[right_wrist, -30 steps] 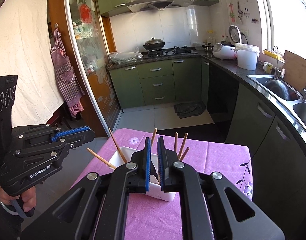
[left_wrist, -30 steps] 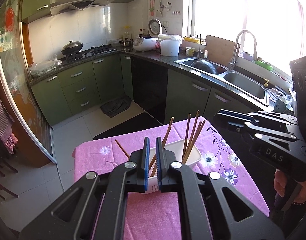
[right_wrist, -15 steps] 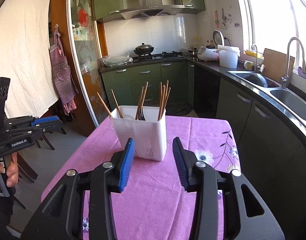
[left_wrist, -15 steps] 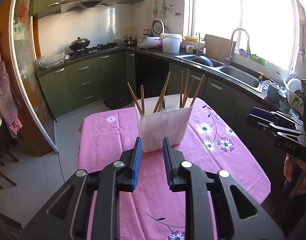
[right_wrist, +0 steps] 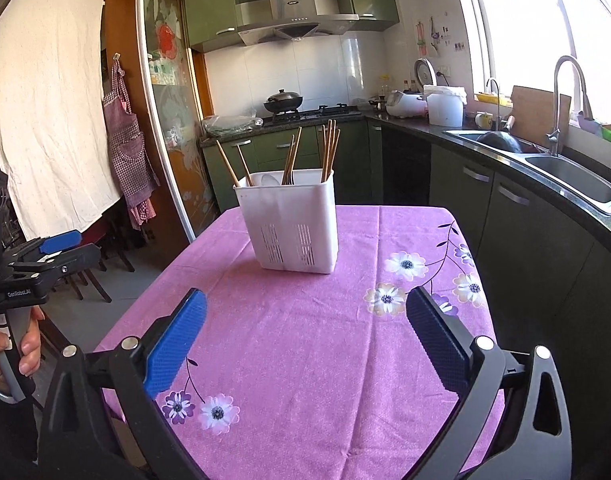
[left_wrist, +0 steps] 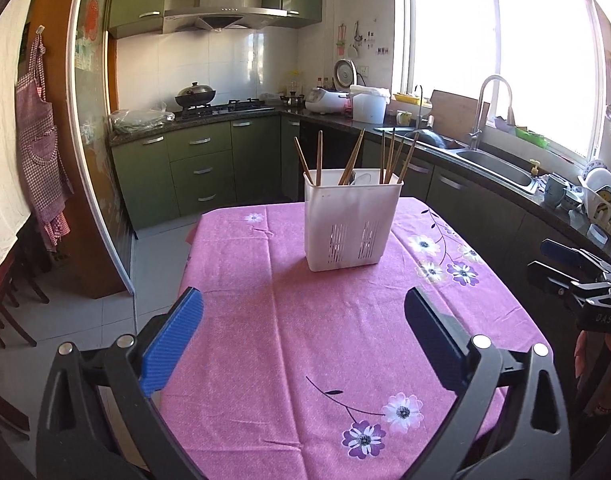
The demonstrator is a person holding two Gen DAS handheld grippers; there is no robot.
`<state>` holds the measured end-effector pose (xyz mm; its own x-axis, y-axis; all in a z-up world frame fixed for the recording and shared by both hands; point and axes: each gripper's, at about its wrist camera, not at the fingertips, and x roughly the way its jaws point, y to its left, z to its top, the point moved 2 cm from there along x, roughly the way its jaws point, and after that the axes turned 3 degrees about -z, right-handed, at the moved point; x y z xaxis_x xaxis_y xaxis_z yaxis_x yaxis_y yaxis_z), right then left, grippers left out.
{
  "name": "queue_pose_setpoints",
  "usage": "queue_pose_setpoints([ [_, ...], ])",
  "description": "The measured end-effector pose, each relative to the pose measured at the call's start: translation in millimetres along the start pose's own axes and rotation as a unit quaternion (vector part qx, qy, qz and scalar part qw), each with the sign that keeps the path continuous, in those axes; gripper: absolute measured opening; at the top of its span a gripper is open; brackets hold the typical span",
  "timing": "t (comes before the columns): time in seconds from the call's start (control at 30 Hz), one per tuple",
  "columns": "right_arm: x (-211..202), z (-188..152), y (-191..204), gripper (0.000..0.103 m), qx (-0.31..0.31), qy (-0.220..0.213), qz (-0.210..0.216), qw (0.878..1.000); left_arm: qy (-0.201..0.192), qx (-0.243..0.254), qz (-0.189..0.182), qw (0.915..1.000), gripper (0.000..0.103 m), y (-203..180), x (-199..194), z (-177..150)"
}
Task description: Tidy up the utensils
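Note:
A white plastic utensil holder (left_wrist: 351, 220) stands upright on the pink flowered tablecloth (left_wrist: 305, 340). Several wooden chopsticks (left_wrist: 391, 156) stick out of it, and a spoon and fork show inside. It also shows in the right wrist view (right_wrist: 291, 222) with its chopsticks (right_wrist: 329, 148). My left gripper (left_wrist: 303, 312) is wide open and empty, well back from the holder. My right gripper (right_wrist: 305, 312) is wide open and empty, also back from it. Each gripper shows at the edge of the other's view: the right one (left_wrist: 569, 276), the left one (right_wrist: 49, 256).
The table (right_wrist: 385, 360) is small, with floor on the left and dark cabinets on the right. A counter with a sink (left_wrist: 493, 164) and faucet runs along the right. A stove with a wok (left_wrist: 195, 96) stands at the back. Chairs (right_wrist: 93, 264) stand at the left.
Both grippers have opened from shut to wide open and pulled back and down from above the holder. The holder now stands farther ahead of both.

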<state>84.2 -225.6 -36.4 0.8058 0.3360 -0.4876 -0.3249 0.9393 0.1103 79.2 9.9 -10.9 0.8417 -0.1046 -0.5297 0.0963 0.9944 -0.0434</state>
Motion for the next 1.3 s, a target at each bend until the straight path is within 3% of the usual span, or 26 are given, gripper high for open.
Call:
queue_pose_setpoints([
  [0.4,-36,-8,17,0.098,-0.035,-0.015,-0.039,0.999,-0.001,-0.041,-0.004,0.9992,0.096,15,-33,-25],
  [0.73,-87,-13,35,0.098,-0.067,-0.037,-0.053,0.996,-0.019,-0.035,0.002,0.9992,0.096,10,-67,-26],
  [1.3,-93,-11,40,0.098,-0.069,-0.037,-0.043,0.996,-0.02,-0.029,-0.014,0.9993,0.096,2,-78,-28],
])
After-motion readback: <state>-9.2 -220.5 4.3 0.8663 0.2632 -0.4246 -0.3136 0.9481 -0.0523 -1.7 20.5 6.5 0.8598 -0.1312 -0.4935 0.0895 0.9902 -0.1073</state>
